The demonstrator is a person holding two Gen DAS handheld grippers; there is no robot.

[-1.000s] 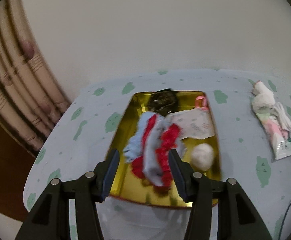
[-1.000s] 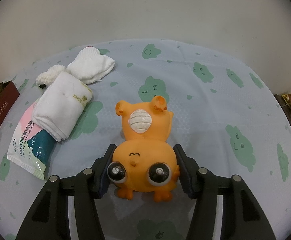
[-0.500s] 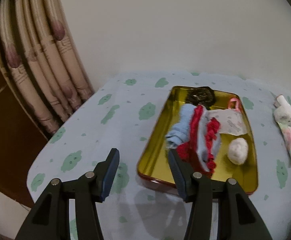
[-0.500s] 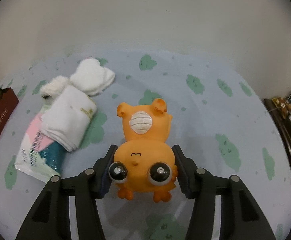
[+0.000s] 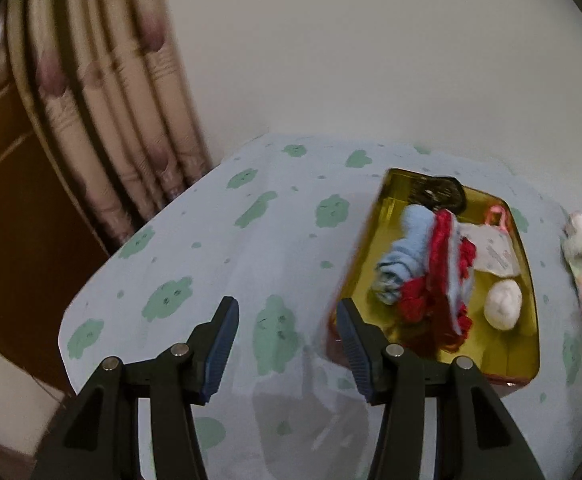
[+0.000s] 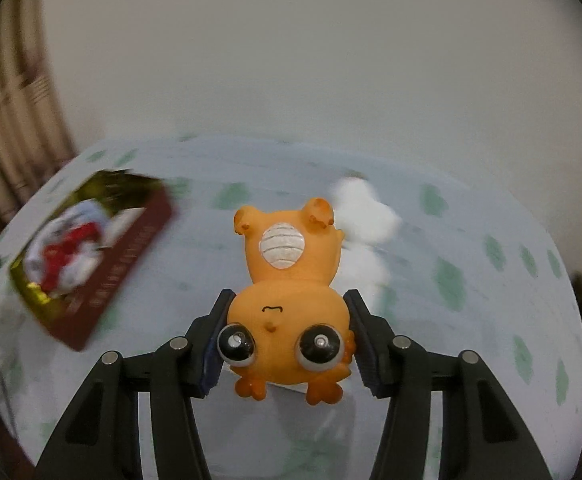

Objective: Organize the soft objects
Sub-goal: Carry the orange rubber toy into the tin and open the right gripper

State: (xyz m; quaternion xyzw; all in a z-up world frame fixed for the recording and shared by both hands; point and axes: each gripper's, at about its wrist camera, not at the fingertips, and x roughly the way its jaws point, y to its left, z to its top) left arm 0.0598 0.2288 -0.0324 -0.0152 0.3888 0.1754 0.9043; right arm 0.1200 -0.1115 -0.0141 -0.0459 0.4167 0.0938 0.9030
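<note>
Two tools work here: the right tool (image 6: 287,336) clamps the orange toy (image 6: 287,300) above bare table (image 6: 471,320), the tin (image 6: 131,256) off to its left. The left tool (image 5: 287,336) gapes empty over open tablecloth, its right finger overlapping the tin's (image 5: 531,308) near corner.

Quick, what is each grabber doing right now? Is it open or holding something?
Left hand-held gripper: open, holding nothing, above the tablecloth.
Right hand-held gripper: closed on the orange squishy toy.
</note>
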